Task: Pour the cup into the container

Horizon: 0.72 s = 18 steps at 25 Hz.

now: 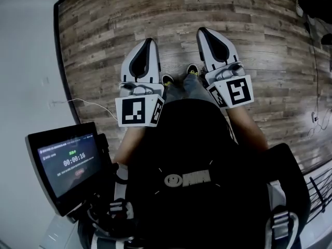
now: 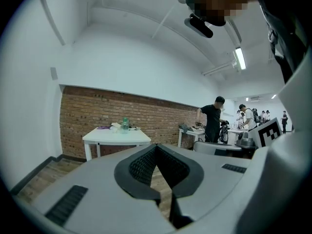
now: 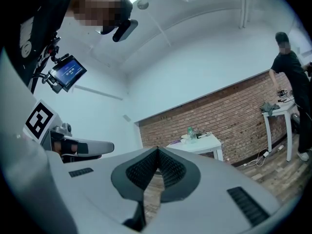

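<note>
Both grippers are pressed shut with nothing between their jaws, held out side by side over a wooden floor [image 1: 249, 19].

In the head view, a small screen [image 1: 67, 162] with a timer readout sits at the far left, mounted near the person's chest. Next comes the left gripper [image 1: 146, 43], pointing away from the body with its marker cube [image 1: 136, 111] facing the camera. The person's shoes [image 1: 167, 80] show on the floor in the gap between the two tools. The right gripper [image 1: 205, 32] lies roughly parallel to the left one and near it, without touching.

The left gripper view shows the ribbed black pads [image 2: 141, 165] meeting at the tip. Beyond them a white table [image 2: 117, 136] stands against a brick wall [image 2: 87, 113], well apart from the gripper. On the table are a purple item, something whitish and a greenish bottle [image 2: 125, 124]. Whether the cup or the container is among them is too small to tell. Further right, several people [image 2: 212, 121] stand at other tables.

In the right gripper view the left gripper [image 3: 83, 146] appears at the left edge. This gripper's own pads [image 3: 141, 169] are closed tip to tip. The same white table [image 3: 202, 143] with the bottle [image 3: 190, 131] sits far off by the brick wall [image 3: 234, 116]. At the far right a person in black [image 3: 292, 77] bends over another table.
</note>
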{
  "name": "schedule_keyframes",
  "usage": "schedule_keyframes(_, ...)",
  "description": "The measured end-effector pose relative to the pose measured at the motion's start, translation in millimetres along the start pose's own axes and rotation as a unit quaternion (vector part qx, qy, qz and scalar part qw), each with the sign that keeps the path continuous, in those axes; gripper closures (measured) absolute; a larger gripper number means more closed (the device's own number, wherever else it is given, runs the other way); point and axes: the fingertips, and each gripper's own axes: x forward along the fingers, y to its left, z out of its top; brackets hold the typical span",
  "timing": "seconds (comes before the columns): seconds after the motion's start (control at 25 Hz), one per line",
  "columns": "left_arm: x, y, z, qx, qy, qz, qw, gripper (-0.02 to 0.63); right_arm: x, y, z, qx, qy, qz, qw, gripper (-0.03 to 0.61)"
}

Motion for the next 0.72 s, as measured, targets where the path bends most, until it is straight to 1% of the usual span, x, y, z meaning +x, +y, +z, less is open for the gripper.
schedule_keyframes(0.16, 7.8, 1.7, 4.2, 0.005, -0.006, 0.009, 0.9999, 0.615, 4.6, -6.0, -1.3, 0.006, 0.0, 0.003, 1.0, 0.578)
schedule_keyframes(0.28, 13.6, 14.0, 8.2, 0.003, -0.009, 0.021, 0.9997, 0.615, 15.0, -6.5, -3.2, 0.008, 0.004, 0.007, 1.0, 0.578)
schedule_keyframes(0.44, 19.4, 38.7, 11.6, -0.007, -0.016, 0.03, 0.9994, 0.615, 36.3, -1.2, -5.8, 0.002, 0.009, 0.009, 1.0, 0.578)
schedule_keyframes(0.64, 25.2, 77.2, 14.2, -0.016, -0.027, 0.016, 0.9994, 0.615, 72.6, 17.2, -10.1, -0.007, 0.014, 0.002, 1.0, 0.578)
schedule_keyframes(0.72, 27.1, 95.8, 18.3, -0.016, -0.035, 0.017, 0.9991, 0.615, 89.7, 23.0, -8.4, -0.011, 0.015, 0.0, 1.0, 0.578)
